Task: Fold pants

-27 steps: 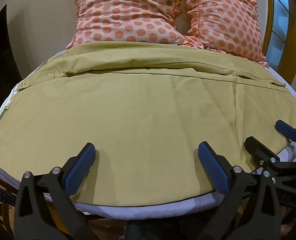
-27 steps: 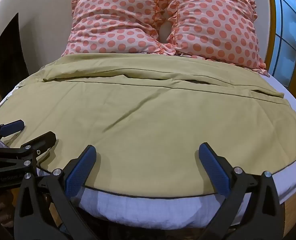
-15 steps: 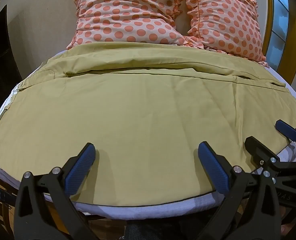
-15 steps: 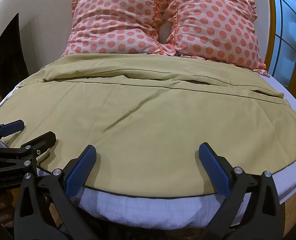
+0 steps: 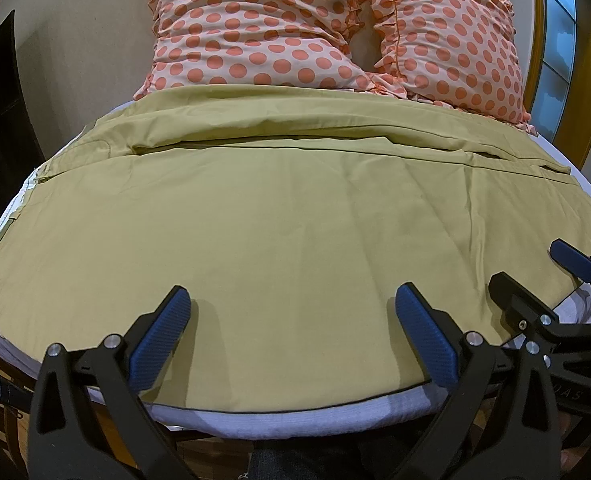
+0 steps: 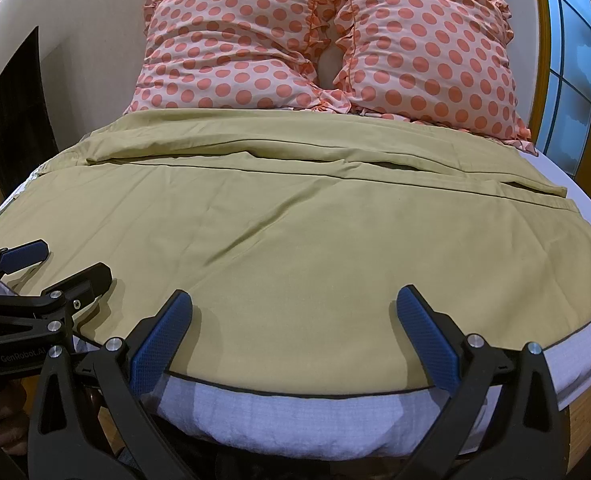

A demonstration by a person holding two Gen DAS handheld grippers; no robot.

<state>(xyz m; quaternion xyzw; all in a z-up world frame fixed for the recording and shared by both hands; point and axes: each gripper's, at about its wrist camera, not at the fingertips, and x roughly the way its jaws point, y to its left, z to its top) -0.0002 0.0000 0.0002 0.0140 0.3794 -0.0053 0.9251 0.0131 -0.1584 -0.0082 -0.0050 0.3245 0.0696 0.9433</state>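
Observation:
Olive-green pants [image 5: 279,216] lie spread flat across the bed, also in the right wrist view [image 6: 295,224], with the two legs one behind the other and a seam line between them. My left gripper [image 5: 293,328] is open and empty, hovering over the near edge of the pants. My right gripper [image 6: 295,330] is open and empty over the same near edge, further right. The right gripper shows at the right of the left wrist view [image 5: 535,280]. The left gripper shows at the left of the right wrist view [image 6: 59,260].
Two pink pillows with orange dots [image 6: 327,44] stand at the head of the bed. The white mattress edge [image 6: 295,416] runs just below the pants. A dark screen [image 6: 11,104] is at the left wall and a window [image 6: 567,64] at the right.

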